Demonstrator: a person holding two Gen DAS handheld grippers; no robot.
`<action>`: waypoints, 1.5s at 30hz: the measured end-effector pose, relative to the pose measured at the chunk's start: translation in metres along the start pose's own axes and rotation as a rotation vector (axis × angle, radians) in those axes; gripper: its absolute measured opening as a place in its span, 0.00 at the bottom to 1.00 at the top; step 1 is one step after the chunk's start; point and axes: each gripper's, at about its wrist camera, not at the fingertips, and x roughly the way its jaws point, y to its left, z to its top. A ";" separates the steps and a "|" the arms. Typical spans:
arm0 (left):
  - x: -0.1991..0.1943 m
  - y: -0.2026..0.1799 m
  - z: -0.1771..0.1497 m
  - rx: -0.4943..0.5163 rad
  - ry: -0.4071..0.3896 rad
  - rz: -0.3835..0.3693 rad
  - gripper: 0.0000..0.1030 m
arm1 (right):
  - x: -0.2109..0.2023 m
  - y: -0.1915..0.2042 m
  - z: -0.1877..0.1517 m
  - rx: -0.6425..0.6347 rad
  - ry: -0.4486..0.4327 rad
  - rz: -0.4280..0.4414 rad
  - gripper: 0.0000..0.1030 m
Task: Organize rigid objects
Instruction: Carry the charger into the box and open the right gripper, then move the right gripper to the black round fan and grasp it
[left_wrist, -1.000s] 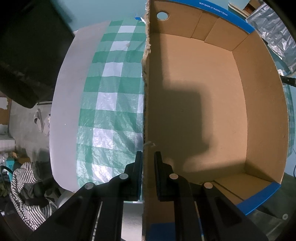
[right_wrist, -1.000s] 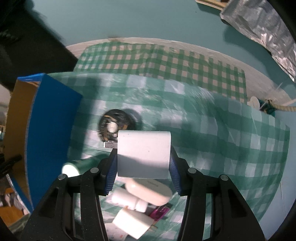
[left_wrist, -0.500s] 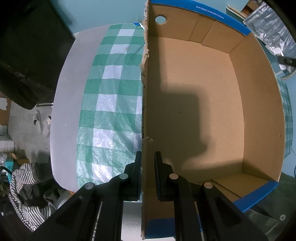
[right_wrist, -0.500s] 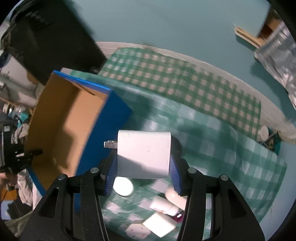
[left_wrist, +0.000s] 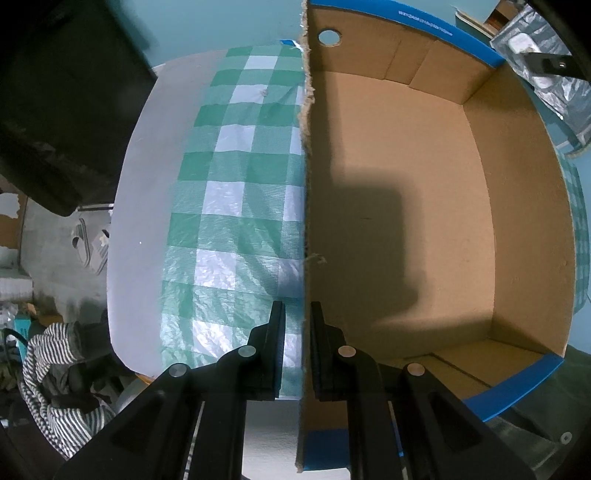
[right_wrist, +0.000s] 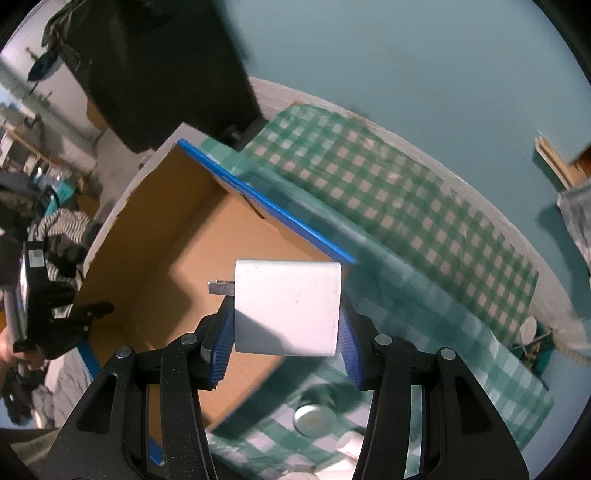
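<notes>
Teal walls back a pale surface spread with a green-and-white checked cloth. On it sits a big cardboard box with blue-taped rims, its inside bare in both views.

A second ago the right gripper looked down on the cloth and a cluster of small items; now its camera looks across the box's open mouth, so the carry from pile to container is mostly made. Its jaws are clamped on the white charger, blue pads pressed to both sides, metal prongs pointing left. The charger hangs in the air above the box's near corner, not yet inside. My guess is that what remains is to move further in over the floor of the box and let go.

The left gripper has hardly shifted: its jaws straddle the box's ragged side wall near the corner, nearly together, steadying it. A round white-capped item lies blurred on the cloth below.
</notes>
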 end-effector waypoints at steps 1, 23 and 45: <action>0.000 0.000 0.000 -0.001 -0.002 0.000 0.12 | 0.004 0.004 0.003 -0.009 0.008 0.002 0.48; -0.009 0.001 -0.002 0.008 -0.014 -0.009 0.12 | 0.071 0.020 0.012 -0.050 0.147 -0.035 0.48; -0.009 -0.006 -0.003 0.023 -0.012 -0.013 0.12 | 0.046 0.008 0.010 -0.050 0.095 -0.025 0.56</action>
